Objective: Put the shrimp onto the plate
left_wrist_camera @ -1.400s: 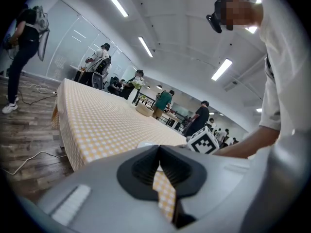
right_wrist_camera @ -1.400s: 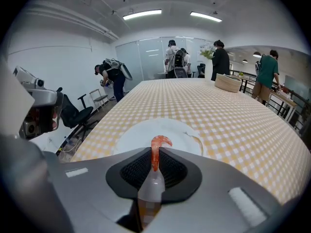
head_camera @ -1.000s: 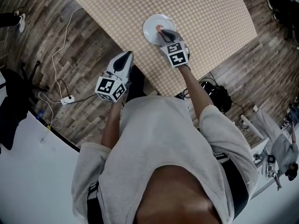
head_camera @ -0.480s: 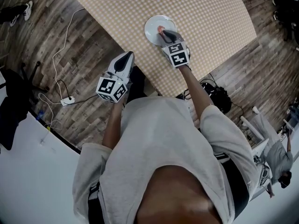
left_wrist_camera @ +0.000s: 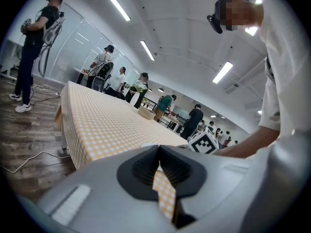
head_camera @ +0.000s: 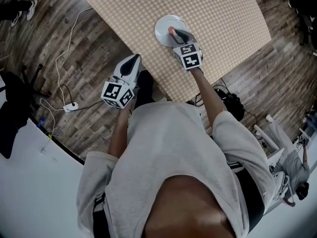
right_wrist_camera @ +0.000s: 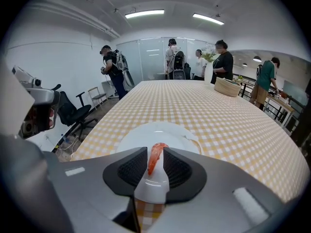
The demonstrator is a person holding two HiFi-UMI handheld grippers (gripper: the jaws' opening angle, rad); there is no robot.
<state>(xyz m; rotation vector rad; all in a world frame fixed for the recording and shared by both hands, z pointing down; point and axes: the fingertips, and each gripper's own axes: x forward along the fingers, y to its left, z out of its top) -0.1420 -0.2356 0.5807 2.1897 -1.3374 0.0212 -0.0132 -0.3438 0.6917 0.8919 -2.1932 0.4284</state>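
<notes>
My right gripper (head_camera: 176,33) jaws had just been opening, shrimp (right_wrist_camera: 155,157) loose between them over the white plate (head_camera: 162,28) at upper centre, yellow-checked desk (head_camera: 218,14), wood-plank floor (head_camera: 94,53), white cable (head_camera: 63,53) at left, left gripper (head_camera: 132,61) jaws together off the desk edge.

An orange-red shrimp (right_wrist_camera: 155,157), a white plate (right_wrist_camera: 131,137), a yellow-and-white checked tablecloth (right_wrist_camera: 194,106), a grey-brown wood-plank floor (head_camera: 89,63)
</notes>
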